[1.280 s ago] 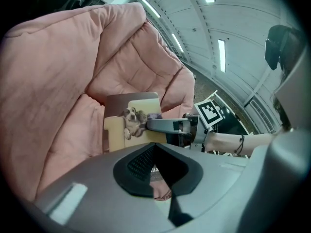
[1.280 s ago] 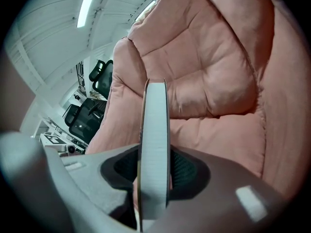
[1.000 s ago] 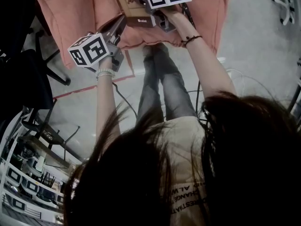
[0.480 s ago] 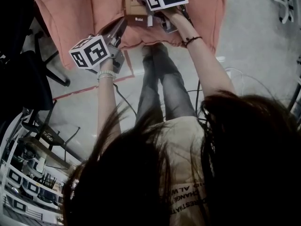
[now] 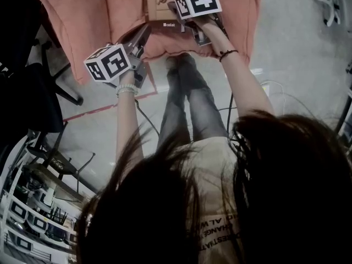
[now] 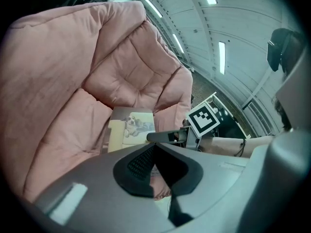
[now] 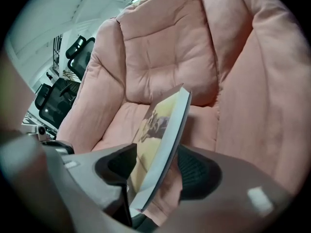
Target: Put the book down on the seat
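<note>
The right gripper (image 7: pixel 155 171) has just been opening its jaws, now spread wide either side of the book (image 7: pixel 163 130), lying on the pink armchair seat (image 6: pixel 73 125). The left gripper (image 6: pixel 155 147) hovers nearby, jaws pressed together, empty.

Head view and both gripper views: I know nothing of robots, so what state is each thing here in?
Right gripper: open, jaws have just been opening, pads clear of the book.
Left gripper: shut, empty, apart from the book.
Pale book with a dog on its cover: closed, cover up on the seat, near edge between the right gripper's jaws.
Pink padded armchair: bears the book on its seat.
</note>
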Demonstrator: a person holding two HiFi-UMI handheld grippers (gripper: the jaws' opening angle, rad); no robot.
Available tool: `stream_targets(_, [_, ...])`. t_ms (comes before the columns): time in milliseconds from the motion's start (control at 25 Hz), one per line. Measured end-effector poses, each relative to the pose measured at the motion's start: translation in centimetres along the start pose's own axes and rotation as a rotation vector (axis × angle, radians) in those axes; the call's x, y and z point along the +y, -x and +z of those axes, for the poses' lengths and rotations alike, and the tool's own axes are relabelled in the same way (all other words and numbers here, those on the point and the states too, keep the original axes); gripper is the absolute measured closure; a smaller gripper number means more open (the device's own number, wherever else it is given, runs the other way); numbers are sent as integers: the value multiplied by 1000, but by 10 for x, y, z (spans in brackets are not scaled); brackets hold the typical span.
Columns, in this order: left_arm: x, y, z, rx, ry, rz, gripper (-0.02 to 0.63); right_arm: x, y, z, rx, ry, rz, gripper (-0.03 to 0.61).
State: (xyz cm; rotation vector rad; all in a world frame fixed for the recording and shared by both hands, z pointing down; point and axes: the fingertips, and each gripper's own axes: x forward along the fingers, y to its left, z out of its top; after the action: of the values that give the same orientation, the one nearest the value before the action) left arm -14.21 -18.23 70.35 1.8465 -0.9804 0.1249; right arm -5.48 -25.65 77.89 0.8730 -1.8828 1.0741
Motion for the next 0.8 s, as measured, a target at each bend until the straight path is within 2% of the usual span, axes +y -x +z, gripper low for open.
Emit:
stream_targets(360, [-7, -3, 5, 11, -23, -9, 626, -3, 10, 4, -27, -1, -18, 327])
stream_targets(800, [-44, 1, 30, 10, -53, -41, 626, 13, 50, 18, -30, 17, 36, 341])
